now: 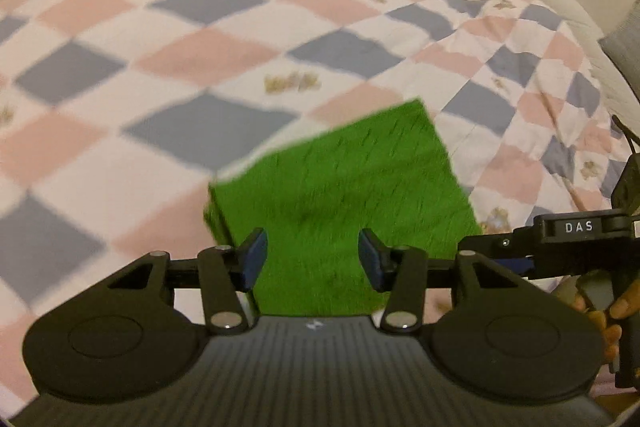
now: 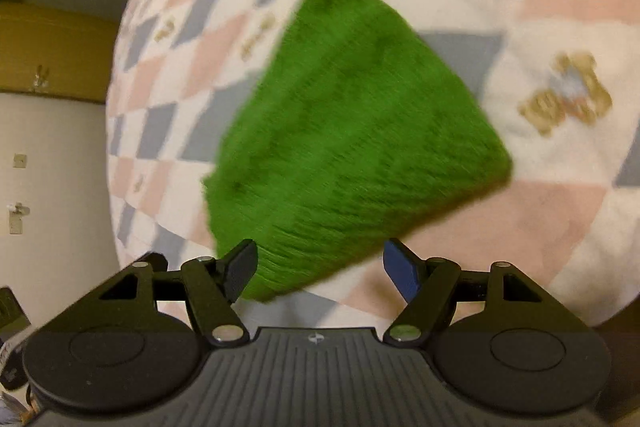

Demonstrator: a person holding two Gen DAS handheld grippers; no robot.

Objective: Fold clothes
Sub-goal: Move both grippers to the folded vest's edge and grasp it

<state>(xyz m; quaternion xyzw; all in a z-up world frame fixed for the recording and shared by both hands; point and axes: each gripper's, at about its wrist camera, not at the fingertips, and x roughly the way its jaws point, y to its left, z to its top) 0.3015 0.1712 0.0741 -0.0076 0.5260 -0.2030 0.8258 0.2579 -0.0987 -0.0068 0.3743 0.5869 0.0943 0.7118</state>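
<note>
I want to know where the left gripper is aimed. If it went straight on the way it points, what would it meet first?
Most likely the folded green cloth lying on the checkered bedspread. The left gripper has open jaws framing the cloth's near part, with nothing in between. The picture is blurred, so depth is uncertain.

Green cloth [image 1: 344,187] folded square; flat on bedspread [image 1: 160,67]

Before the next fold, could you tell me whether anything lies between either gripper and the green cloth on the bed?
Nothing visible does. The folded green cloth lies alone on the checked bedspread, directly ahead of the open left gripper and open right gripper.
</note>
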